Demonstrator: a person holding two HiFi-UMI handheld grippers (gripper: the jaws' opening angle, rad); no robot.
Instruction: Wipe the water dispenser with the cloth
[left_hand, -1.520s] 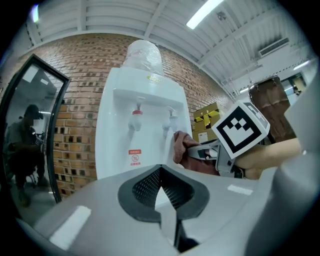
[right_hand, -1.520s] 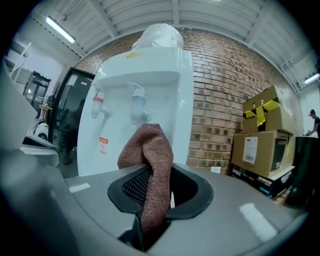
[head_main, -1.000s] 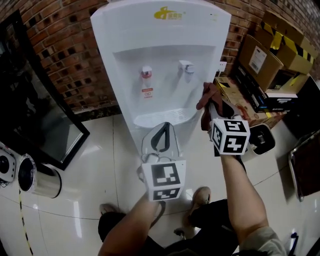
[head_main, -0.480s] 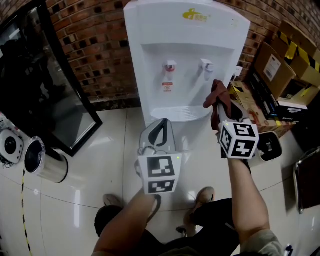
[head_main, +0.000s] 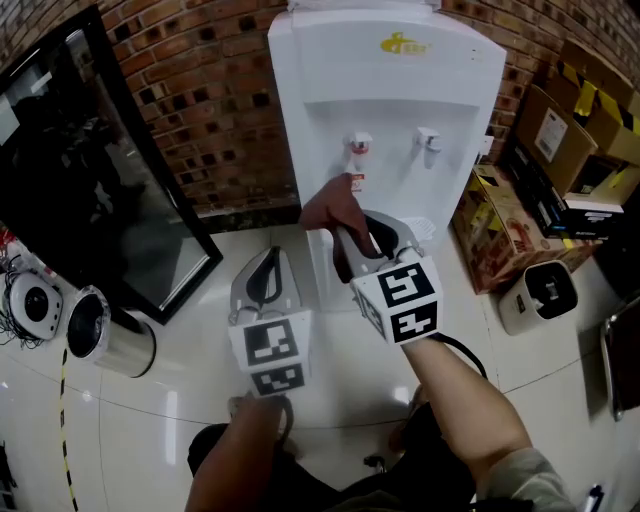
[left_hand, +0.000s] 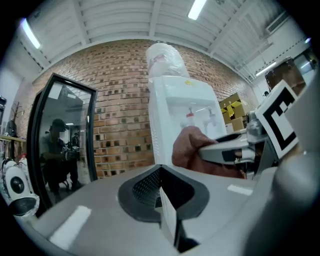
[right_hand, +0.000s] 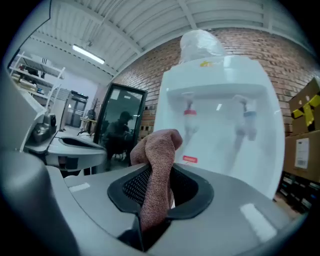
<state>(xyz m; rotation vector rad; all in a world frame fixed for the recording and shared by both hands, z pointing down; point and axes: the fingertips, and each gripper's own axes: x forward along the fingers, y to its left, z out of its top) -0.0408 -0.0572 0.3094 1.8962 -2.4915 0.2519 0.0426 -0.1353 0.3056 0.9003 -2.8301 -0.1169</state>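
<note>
1. The right gripper (head_main: 347, 238) is pinching a reddish-brown cloth (head_main: 333, 208) in its claw. The cloth is passing up between the 2 pads and bunching into a folded lump above the claw tips.

2. The cloth is being held in front of the white water dispenser (head_main: 392, 95), at the left side of the tap recess and just below the red tap (head_main: 358, 145). The blue tap (head_main: 428, 138) is sitting to the right of the red one. No view is showing whether the cloth is touching the dispenser surface. In the right gripper view, the dispenser front is appearing behind the cloth.

3. The left gripper (head_main: 271, 260) is keeping its claw pressed together, with nothing between the pads. It is hovering to the lower left of the right gripper, apart from the dispenser and pointing toward it.

4. Each gripper is carrying 1 marker cube (head_main: 268, 352) turned toward the head camera.

5. The dispenser is standing against a brick wall (head_main: 215, 95), with a clear bottle (right_hand: 200, 44) sitting on top. A black-framed mirror (head_main: 95, 190) is leaning on the wall to the left. Cardboard boxes (head_main: 555, 125) are standing stacked to the right. A metal cylinder (head_main: 112, 345) is lying on the glossy white floor (head_main: 180, 410) at the lower left.
</note>
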